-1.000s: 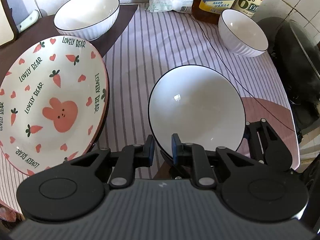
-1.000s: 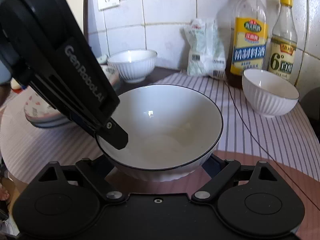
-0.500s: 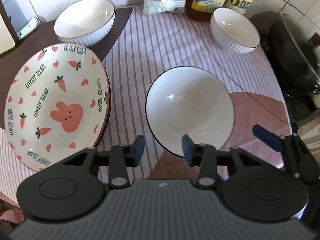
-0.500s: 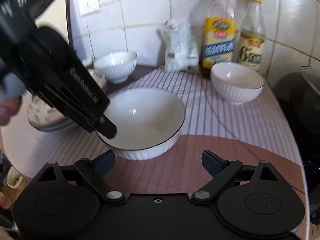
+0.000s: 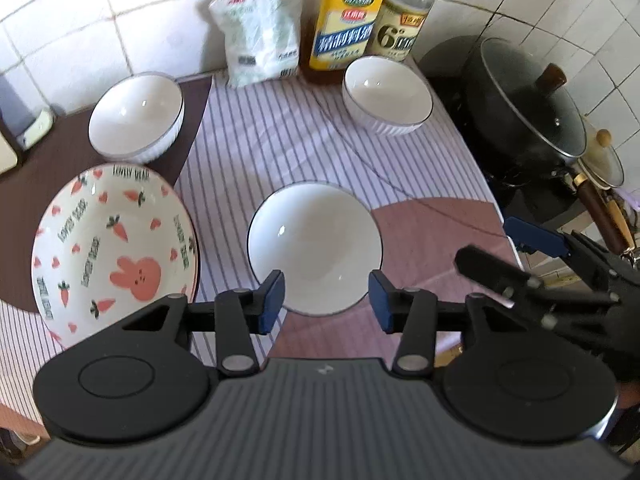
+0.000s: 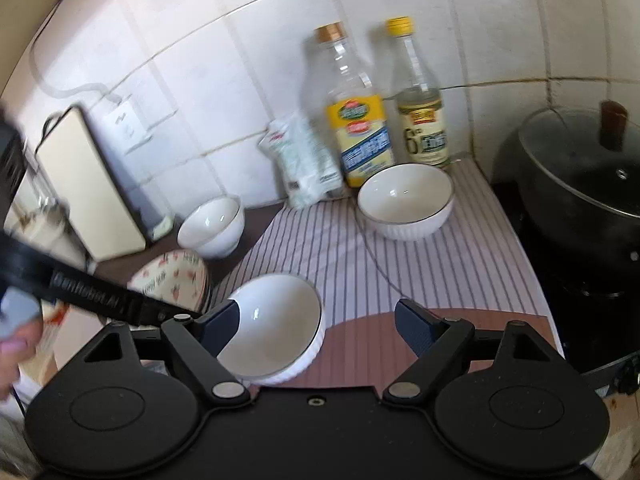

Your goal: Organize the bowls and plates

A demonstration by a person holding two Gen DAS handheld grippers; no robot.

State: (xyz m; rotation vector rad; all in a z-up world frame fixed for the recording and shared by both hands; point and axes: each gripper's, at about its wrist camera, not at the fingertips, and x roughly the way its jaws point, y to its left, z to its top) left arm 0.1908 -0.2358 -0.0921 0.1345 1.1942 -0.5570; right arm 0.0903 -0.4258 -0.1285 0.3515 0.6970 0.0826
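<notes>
A white bowl with a dark rim (image 5: 316, 248) (image 6: 276, 328) rests on the striped cloth (image 5: 280, 148). My left gripper (image 5: 326, 300) hovers above the bowl's near edge. Its jaws are opening and nothing sits between them. My right gripper (image 6: 318, 322) hangs higher, to the bowl's right, rolled to one side. Its jaws are wide and closing, and the pads touch nothing. A second white bowl (image 5: 136, 116) (image 6: 212, 224) stands at the back left. A third white bowl (image 5: 388, 92) (image 6: 406, 196) stands at the back right. A carrot-and-rabbit plate (image 5: 112, 248) (image 6: 172, 276) tops a stack on the left.
Two bottles (image 6: 360, 132) and a white bag (image 6: 308, 168) line the tiled wall. A black pot with a glass lid (image 5: 528, 112) (image 6: 588, 196) fills the right side. A cream board (image 6: 88, 192) leans at the far left.
My left gripper let go of the bowl's near rim and opened. Both grippers rose away from the bowl, and the right one rolled. The bowl stays on the cloth.
</notes>
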